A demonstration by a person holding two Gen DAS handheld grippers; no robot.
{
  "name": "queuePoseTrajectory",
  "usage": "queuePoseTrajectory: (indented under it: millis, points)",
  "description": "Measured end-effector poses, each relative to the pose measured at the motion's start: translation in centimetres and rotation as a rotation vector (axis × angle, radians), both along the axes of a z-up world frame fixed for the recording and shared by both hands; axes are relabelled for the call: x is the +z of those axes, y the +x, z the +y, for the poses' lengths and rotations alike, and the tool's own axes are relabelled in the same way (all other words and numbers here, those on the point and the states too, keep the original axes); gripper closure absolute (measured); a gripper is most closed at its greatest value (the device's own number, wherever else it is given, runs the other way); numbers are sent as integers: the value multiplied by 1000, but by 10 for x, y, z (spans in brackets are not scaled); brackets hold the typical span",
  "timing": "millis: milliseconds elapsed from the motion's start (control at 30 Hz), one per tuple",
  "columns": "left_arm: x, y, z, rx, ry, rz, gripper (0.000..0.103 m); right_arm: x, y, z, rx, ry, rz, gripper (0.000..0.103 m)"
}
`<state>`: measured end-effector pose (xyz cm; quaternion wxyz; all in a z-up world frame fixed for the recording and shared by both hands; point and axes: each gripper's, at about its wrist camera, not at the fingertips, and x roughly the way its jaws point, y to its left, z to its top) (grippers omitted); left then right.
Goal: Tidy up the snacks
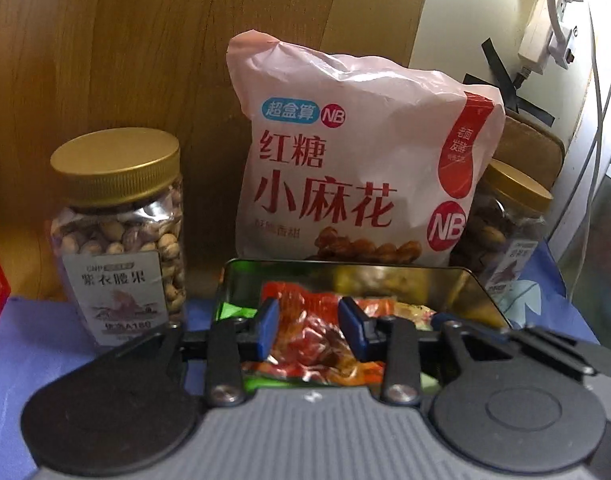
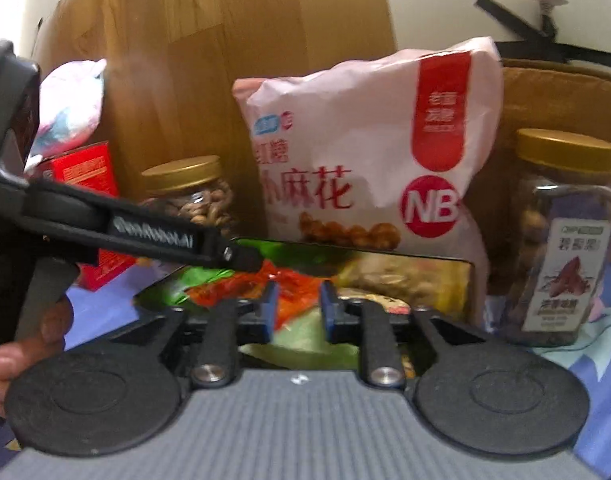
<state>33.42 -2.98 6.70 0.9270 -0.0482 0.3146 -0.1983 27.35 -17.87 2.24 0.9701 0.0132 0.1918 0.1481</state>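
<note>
both jaws parted over shiny metal tin (image 1: 481, 292) of crinkly, maybe foil, wrappers (image 1: 309, 336).

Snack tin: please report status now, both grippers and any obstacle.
Left gripper open, right gripper open, both empty over the tin. Tin holds wrapped candies. Pink bag stands close behind.

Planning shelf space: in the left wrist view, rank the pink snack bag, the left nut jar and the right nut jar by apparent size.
1. pink snack bag, clearly largest.
2. left nut jar.
3. right nut jar, unsure: the bag hides part of it; the two jars may match.
</note>
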Motion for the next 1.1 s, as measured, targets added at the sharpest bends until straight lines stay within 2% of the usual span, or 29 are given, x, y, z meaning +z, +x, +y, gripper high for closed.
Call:
queuePoseTrajectory:
  millis: [233, 367, 500, 700, 867, 967, 1100]
  points:
    - [14, -30, 11, 41, 16, -63, 68, 13, -31, -11, -36, 54, -29, 65]
    - [23, -66, 13, 42, 57, -91, 64, 16, -68, -8, -44, 76, -35, 65]
    - [20, -108, 12, 11, 104, -94, 62, 14, -111, -9, -75, 108, -31, 64]
    - [-1, -157, 6, 16, 177, -30, 58, -6, -156, -18, -136, 165, 78, 63]
    - [-16, -187, 5, 23, 209, 13, 54, -19, -179, -16, -127, 200, 178, 62]
    - [-21, -201, 8, 36, 212, 30, 51, -21, -191, -11, -109, 212, 203, 62]
    - [-24, -217, 13, 57, 225, 40, 47, -18, -207, -5, -95, 206, 190, 61]
